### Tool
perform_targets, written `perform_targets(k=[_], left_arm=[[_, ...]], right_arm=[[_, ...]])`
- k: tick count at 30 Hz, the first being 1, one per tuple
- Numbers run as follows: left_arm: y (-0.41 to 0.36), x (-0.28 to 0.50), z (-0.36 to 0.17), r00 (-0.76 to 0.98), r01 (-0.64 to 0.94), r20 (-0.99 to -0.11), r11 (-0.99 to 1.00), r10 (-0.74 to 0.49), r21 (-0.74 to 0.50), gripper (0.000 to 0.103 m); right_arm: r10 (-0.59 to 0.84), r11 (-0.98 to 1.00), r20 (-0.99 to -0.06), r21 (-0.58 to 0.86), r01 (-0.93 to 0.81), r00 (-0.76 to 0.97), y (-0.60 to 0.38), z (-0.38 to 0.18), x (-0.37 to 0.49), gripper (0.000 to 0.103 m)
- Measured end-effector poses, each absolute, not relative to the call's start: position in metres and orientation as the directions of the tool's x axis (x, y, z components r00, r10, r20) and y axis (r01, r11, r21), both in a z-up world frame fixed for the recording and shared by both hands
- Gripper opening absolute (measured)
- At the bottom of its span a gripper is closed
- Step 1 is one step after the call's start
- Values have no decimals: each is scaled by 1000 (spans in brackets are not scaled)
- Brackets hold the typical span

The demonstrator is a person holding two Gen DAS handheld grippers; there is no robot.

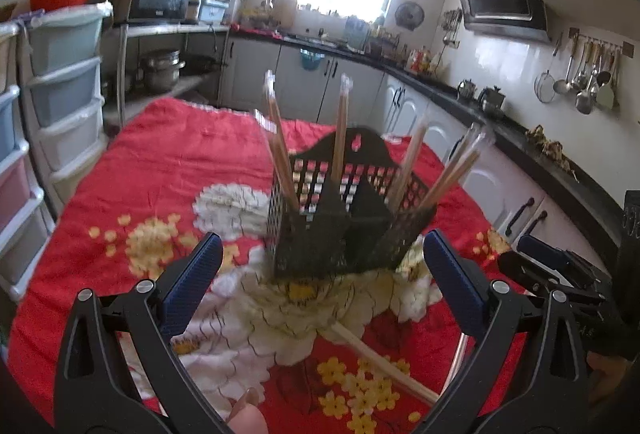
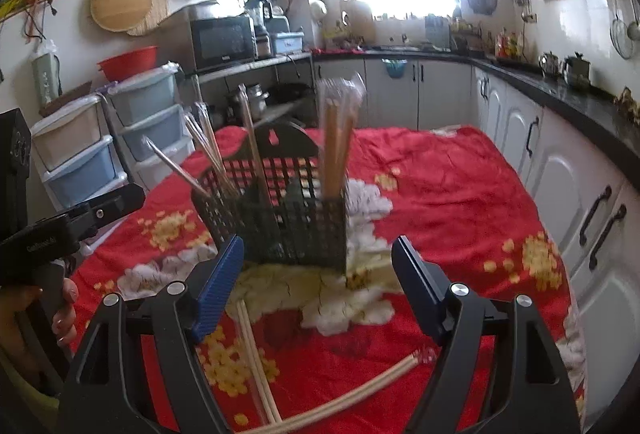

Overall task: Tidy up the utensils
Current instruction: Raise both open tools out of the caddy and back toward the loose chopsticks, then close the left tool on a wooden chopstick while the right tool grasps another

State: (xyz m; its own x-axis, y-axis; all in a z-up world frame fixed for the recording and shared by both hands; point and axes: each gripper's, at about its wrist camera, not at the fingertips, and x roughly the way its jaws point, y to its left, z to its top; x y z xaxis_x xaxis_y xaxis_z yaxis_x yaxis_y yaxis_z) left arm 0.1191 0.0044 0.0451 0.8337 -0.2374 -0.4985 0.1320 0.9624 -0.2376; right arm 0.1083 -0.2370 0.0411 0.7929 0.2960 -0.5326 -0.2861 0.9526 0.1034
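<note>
A black mesh utensil holder (image 1: pixel 340 218) stands on the red floral cloth (image 1: pixel 160 161), with several wrapped chopstick pairs (image 1: pixel 344 129) upright or leaning in it. My left gripper (image 1: pixel 320 274) is open and empty, just in front of the holder. One wrapped chopstick pair (image 1: pixel 380 362) lies on the cloth under it. In the right wrist view the holder (image 2: pixel 280 209) stands ahead of my open, empty right gripper (image 2: pixel 318 282). Two wrapped chopstick pairs lie on the cloth below it, one straight (image 2: pixel 256 358), one curving right (image 2: pixel 360 390).
Plastic drawer units (image 1: pixel 60 81) stand left of the table. White cabinets with a black countertop (image 1: pixel 520 137) run along the right. The other gripper shows at the right edge of the left wrist view (image 1: pixel 560 270) and at the left edge of the right wrist view (image 2: pixel 72 226).
</note>
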Motion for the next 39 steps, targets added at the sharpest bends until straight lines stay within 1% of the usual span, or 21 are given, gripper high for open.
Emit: perform_targets(k=[5,9,13,20,22,23,24,25,27,28,30,33,37,39], left_arm=[[1,121,23,792,133,-550,953,-267,-271,92],[-2,125,3,739,144,-593,935,-319,-324,92],[-5,127,-14,698,144,-619,917,-360,-371,92],[-11,129,-34,643,141,-653,900,-400,-413,92],[-14,130,-38,628,144,-660,894,-413,-424,87],[-15,131,-41,618,140,-665,891,-420,-433,80],[-16,131,-45,608,135,-668,885,-428,-445,75],[-17,133,-49,597,134,-671,879,-440,-458,73],[-20,135,-57,567,127,-682,866,-463,-483,62],[-22,137,-63,545,124,-687,857,-480,-500,60],[-23,140,-72,515,109,-697,845,-498,-523,51],[-24,146,-79,489,95,-700,830,-520,-550,50],[-25,160,-82,468,84,-702,817,-538,-570,50],[-29,169,-82,453,85,-711,820,-538,-566,50]], right_arm=[[278,959,-578,115,-260,768,-244,24,106,74],[272,960,-613,121,-252,742,-249,10,103,74],[263,963,-645,130,-236,718,-256,-3,100,74],[239,971,-706,165,-173,667,-270,-25,103,74],[231,973,-727,173,-154,646,-272,-32,105,73],[231,973,-737,178,-147,636,-272,-36,107,69],[229,973,-745,180,-141,626,-272,-38,109,68],[223,975,-758,181,-130,613,-273,-43,111,67],[233,972,-778,201,-119,584,-274,-52,116,63],[235,972,-785,206,-115,573,-274,-55,118,61],[242,970,-801,222,-104,548,-274,-62,123,57],[284,954,-814,294,-62,507,-280,-73,131,55],[295,947,-806,318,-45,514,-280,-73,139,55],[297,944,-803,328,-32,516,-281,-73,144,51]])
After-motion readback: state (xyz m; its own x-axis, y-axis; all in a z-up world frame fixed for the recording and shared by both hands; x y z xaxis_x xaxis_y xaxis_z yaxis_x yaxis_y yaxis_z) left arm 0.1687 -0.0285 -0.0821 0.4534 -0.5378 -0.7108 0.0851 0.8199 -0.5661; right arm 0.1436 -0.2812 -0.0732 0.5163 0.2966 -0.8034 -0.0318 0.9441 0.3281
